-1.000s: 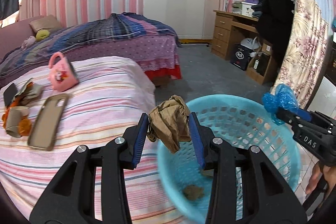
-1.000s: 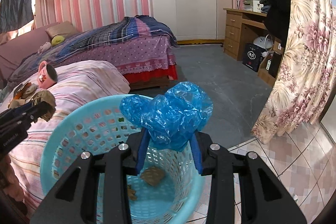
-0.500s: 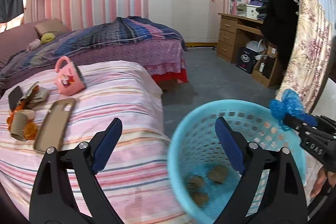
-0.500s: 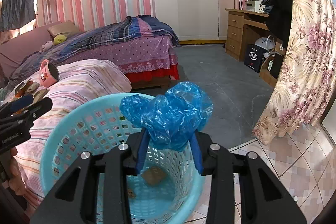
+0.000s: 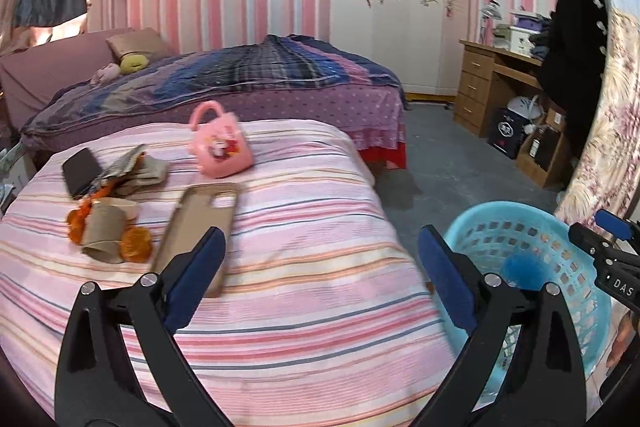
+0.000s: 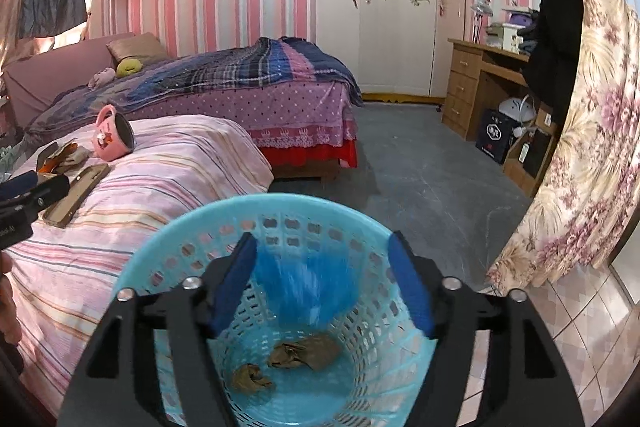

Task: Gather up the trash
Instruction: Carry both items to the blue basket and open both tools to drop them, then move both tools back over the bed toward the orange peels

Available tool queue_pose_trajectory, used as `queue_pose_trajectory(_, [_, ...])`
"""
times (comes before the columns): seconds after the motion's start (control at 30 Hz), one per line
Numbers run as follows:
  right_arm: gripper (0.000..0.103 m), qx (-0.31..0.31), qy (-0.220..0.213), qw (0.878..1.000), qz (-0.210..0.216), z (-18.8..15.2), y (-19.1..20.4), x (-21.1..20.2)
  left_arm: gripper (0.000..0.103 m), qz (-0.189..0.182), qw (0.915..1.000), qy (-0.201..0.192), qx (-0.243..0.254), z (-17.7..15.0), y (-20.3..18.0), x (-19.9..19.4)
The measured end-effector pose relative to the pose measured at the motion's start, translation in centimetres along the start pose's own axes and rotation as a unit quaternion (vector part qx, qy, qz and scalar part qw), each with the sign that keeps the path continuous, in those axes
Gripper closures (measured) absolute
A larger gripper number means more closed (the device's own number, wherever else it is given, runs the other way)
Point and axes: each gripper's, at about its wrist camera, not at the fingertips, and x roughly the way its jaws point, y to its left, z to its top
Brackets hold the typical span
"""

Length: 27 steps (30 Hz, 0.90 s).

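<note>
Both grippers spread wide, blue bag dropping into the basket.

The right gripper [image 6: 324, 279] is hovering directly above the light-blue basket [image 6: 160, 259], its jaws standing well apart and gripping nothing; the blue plastic bag [image 6: 308, 287] is showing as a motion-blurred streak between the pads, inside the basket's rim. Two crumpled brown paper wads [image 6: 304, 351] are lying on the basket's floor. The left gripper [image 5: 320, 275] is pointing over the striped bed [image 5: 304, 211] just left of the basket [image 5: 568, 227], jaws also apart and empty. Farther left of the basket, on the bed, a phone case [image 5: 200, 223], a pink mug [image 5: 222, 147] and a pile of orange peel and paper scraps [image 5: 108, 227] are lying.
</note>
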Motion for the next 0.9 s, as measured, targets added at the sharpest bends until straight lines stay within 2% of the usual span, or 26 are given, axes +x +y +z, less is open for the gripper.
queue_pose_trajectory(0.1, [0.022, 0.006, -0.006, 1.000, -0.002, 0.4, 1.1, -0.1, 0.009, 0.012, 0.9999, -0.004, -0.003, 0.2, 1.8, -0.6])
queue_pose_trajectory(0.27, [0.014, 0.008, -0.006, 1.000, 0.005, 1.1, 2.8, 0.2, 0.006, 0.041, 0.9990, -0.018, 0.000, 0.9, 5.1, -2.1])
queue_pose_trajectory(0.7, [0.009, -0.019, -0.002, 0.999, 0.026, 3.3, 10.6, 1.5, 0.006, 0.099, 0.9945, -0.020, -0.026, 1.9, 14.7, -3.0])
queue_pose_trajectory(0.9, [0.006, -0.032, 0.000, 0.999, 0.039, 3.8, 14.3, 2.1, 0.006, 0.135, 0.9903, -0.018, -0.025, 1.1, 18.9, -2.6])
